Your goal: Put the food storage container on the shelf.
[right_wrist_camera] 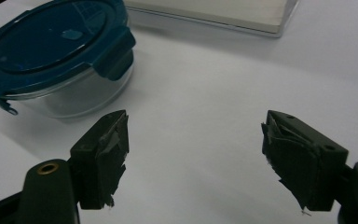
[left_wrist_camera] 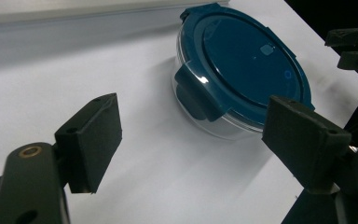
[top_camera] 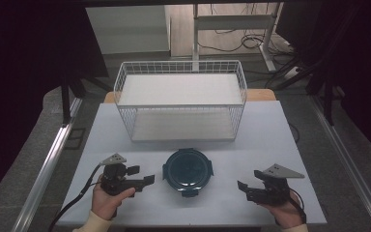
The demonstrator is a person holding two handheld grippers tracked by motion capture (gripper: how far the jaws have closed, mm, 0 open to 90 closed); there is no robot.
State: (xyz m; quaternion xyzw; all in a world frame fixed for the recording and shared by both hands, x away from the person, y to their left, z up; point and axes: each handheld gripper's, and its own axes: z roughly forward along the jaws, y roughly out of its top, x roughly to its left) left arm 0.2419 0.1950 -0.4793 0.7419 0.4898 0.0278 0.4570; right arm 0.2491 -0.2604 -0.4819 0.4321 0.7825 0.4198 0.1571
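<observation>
Round glass container with clipped blue lid [top_camera: 188, 171]: on white table [top_camera: 270, 140], in front of wire basket [top_camera: 180, 99], between both grippers. Left gripper [top_camera: 144, 175], right gripper [top_camera: 244, 188]: fingers spread, nothing between them

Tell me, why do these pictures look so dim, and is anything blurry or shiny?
High view: dark surroundings, only the white table lit. Left gripper view: a small glare spot on the round container's blue lid, near jaws soft. Right gripper view: the container casts a soft shadow.
</observation>
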